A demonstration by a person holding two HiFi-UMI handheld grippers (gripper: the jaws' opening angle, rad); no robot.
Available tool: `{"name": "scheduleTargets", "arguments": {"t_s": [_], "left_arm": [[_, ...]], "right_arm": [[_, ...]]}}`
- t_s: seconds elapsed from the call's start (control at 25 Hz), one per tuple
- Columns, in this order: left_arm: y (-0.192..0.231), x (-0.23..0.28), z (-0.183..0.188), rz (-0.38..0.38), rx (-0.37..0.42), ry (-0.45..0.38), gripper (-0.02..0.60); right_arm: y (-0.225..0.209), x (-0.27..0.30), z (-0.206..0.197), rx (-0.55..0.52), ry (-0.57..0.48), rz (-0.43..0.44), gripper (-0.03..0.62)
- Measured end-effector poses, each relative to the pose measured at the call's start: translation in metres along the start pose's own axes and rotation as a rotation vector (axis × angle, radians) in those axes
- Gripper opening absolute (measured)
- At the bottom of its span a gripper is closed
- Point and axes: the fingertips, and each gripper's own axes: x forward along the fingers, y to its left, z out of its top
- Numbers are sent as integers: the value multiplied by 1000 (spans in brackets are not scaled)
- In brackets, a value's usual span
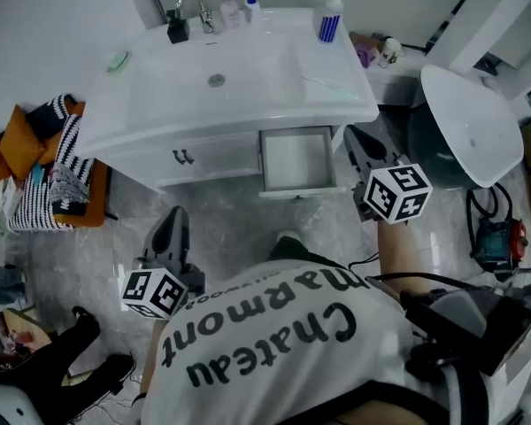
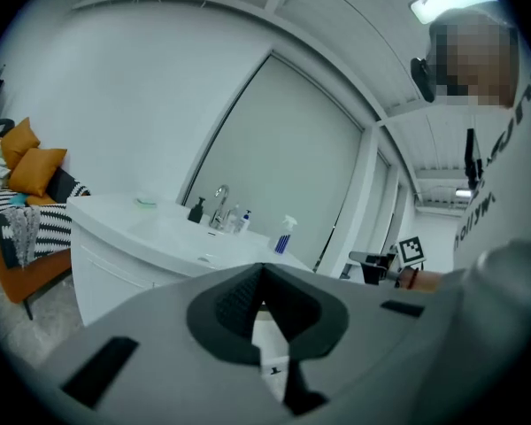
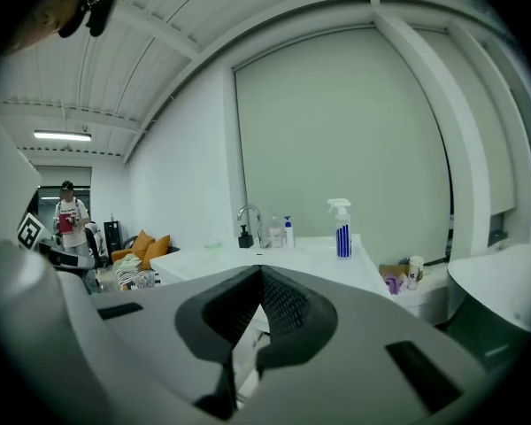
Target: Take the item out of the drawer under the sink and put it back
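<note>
The drawer (image 1: 296, 159) under the white sink (image 1: 221, 78) stands pulled open, and its inside looks bare. No item shows in it or in either gripper. My right gripper (image 1: 354, 136) hovers just right of the drawer, jaws shut with nothing between them (image 3: 259, 273). Further back over the floor, my left gripper (image 1: 176, 212) is below the closed cabinet front (image 1: 184, 157). It is also shut and holds nothing (image 2: 262, 271).
A spray bottle (image 1: 329, 16), a faucet (image 1: 193, 3) and small bottles (image 1: 239, 7) stand on the sink top. An orange chair with striped cloth (image 1: 49, 162) is at the left. A white rounded fixture (image 1: 473, 127) and a tool with cables (image 1: 496, 237) are at the right.
</note>
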Motion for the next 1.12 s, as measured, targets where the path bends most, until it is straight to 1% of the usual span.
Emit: {"name": "scheduleTargets", "arguments": {"t_s": [0.2, 0.4, 0.6, 0.84, 1.12], "left_arm": [[-1, -29, -18, -42, -9, 21, 6], [4, -55, -35, -55, -18, 27, 6], [4, -67, -37, -68, -14, 36, 6], [6, -76, -42, -77, -18, 48, 6], [7, -78, -39, -89, -18, 40, 6]], "right_arm": [[22, -46, -21, -1, 1, -58, 11], [41, -72, -39, 0, 17, -79, 11], [53, -81, -43, -18, 29, -87, 11], [60, -89, -47, -13, 35, -101, 11], [64, -94, -46, -18, 35, -110, 11]]}}
